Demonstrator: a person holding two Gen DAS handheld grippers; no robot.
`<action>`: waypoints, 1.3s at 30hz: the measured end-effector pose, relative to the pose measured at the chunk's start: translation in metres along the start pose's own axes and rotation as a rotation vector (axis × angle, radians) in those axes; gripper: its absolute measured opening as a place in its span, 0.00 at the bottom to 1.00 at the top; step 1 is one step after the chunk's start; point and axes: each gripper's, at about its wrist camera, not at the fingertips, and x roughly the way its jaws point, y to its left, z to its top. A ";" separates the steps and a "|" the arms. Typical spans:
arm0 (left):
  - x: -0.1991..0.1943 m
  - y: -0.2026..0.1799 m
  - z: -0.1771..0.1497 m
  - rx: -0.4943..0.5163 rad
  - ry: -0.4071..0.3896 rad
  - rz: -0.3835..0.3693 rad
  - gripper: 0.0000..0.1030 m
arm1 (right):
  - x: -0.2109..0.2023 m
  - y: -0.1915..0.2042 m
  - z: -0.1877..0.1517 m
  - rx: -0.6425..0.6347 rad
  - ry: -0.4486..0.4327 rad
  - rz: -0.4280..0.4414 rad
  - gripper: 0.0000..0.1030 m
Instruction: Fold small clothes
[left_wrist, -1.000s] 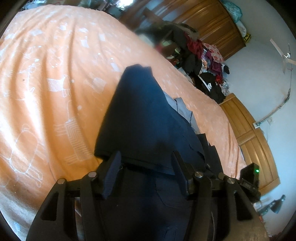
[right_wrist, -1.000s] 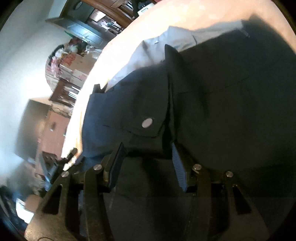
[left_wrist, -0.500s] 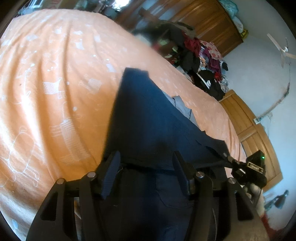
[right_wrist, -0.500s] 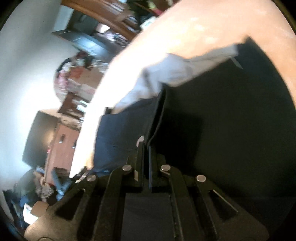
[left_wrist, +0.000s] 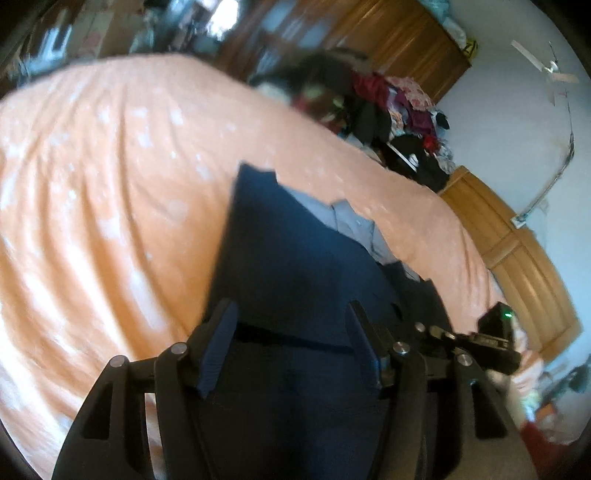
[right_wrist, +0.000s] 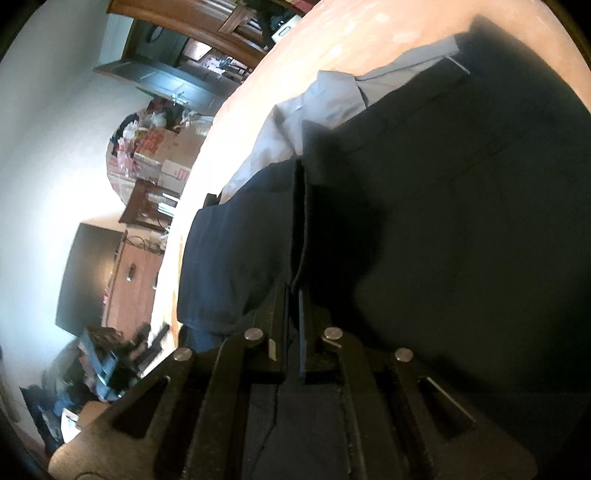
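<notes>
Right tongs (right_wrist: 293, 291) pinching a fold of navy garment (left_wrist: 295, 258) on orange bed (left_wrist: 110, 221), left tongs (left_wrist: 290, 343) spread over its hem, grey cloth (right_wrist: 314, 107) beneath.

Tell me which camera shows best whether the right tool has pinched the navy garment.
The right wrist view: the right tool is closed on a fold of the navy garment. The left wrist view shows only part of that tool's body, blurred at its right edge, not the grip.
</notes>
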 end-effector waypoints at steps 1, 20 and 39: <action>0.009 -0.001 -0.005 0.000 0.061 -0.007 0.60 | -0.001 -0.003 0.000 0.019 -0.004 0.010 0.04; 0.010 0.031 -0.026 -0.097 0.073 -0.008 0.58 | -0.105 0.094 0.059 -0.099 -0.265 0.221 0.02; -0.011 0.042 -0.017 -0.137 0.030 0.091 0.60 | -0.077 -0.064 0.029 0.005 -0.039 -0.377 0.01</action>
